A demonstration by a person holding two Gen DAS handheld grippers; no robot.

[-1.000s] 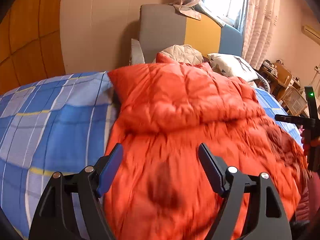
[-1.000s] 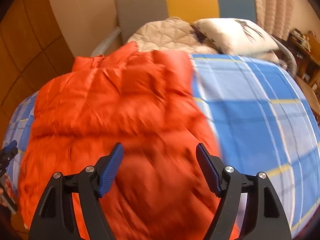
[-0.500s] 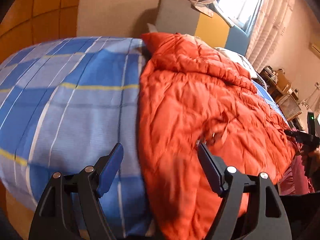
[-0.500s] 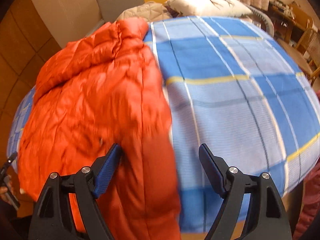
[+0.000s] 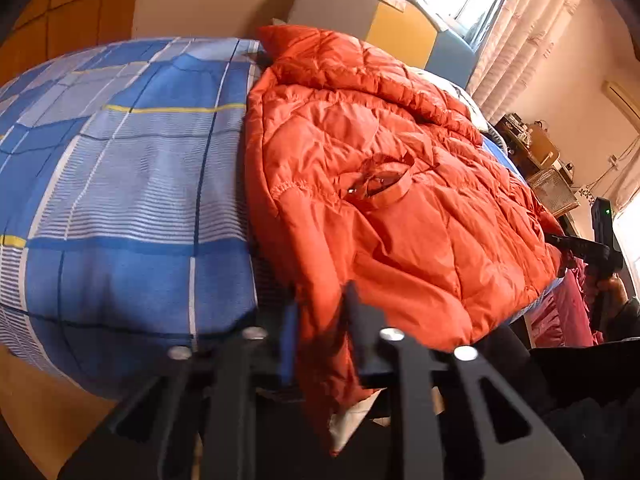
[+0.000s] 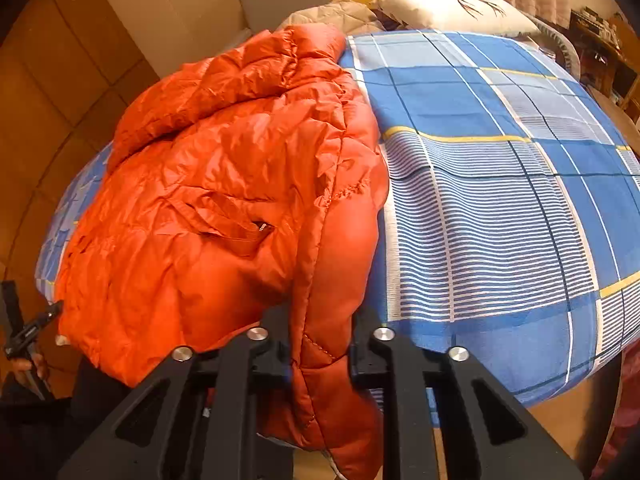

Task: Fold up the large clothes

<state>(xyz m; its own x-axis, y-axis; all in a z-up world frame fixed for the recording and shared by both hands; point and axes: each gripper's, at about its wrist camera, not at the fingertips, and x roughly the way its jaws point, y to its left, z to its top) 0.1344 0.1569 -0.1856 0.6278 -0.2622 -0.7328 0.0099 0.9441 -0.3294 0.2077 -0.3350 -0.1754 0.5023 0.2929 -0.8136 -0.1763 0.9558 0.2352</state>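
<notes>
Puffy orange quilted down jacket (image 5: 384,184) spread lengthwise on the blue plaid bedsheet (image 5: 132,184), hem hanging off the near edge of the bed. Left gripper (image 5: 320,332) clamped on the jacket's left hem corner, jaws drawn close with a fold of orange shell pinched between them. Right gripper (image 6: 320,344) likewise closed on the right hem corner, a thick quilted roll bulging out between the black fingers (image 6: 276,344).

Likely next: lifting both corners up and over toward the collar. Risks, judged from here:

- Slick nylon shell over lofty fill — easy for the fabric to creep out of a pinch once weight comes on, especially on the right, where the bite holds a fat roll, not a flat edge.
- Only the outer layer caught, perhaps; the pale lining (image 5: 344,420) showing below the left jaws hints that layers could separate and the fold come out lopsided.
- Uneven lift between the two hands would skew the hem and drag the whole garment across the sheet instead of folding it.
- Trapped air in the baffles — springy, likely to push a fold back open.

Surface crinkled and glossy, stitched in diamond panels; a loose zipped pocket flap (image 5: 380,184) puckered mid-body. Sheet smooth, woven, matte. White printed pillow (image 6: 452,8) and beige quilted bedding (image 6: 332,14) at the headboard end, well apart from the grippers.
</notes>
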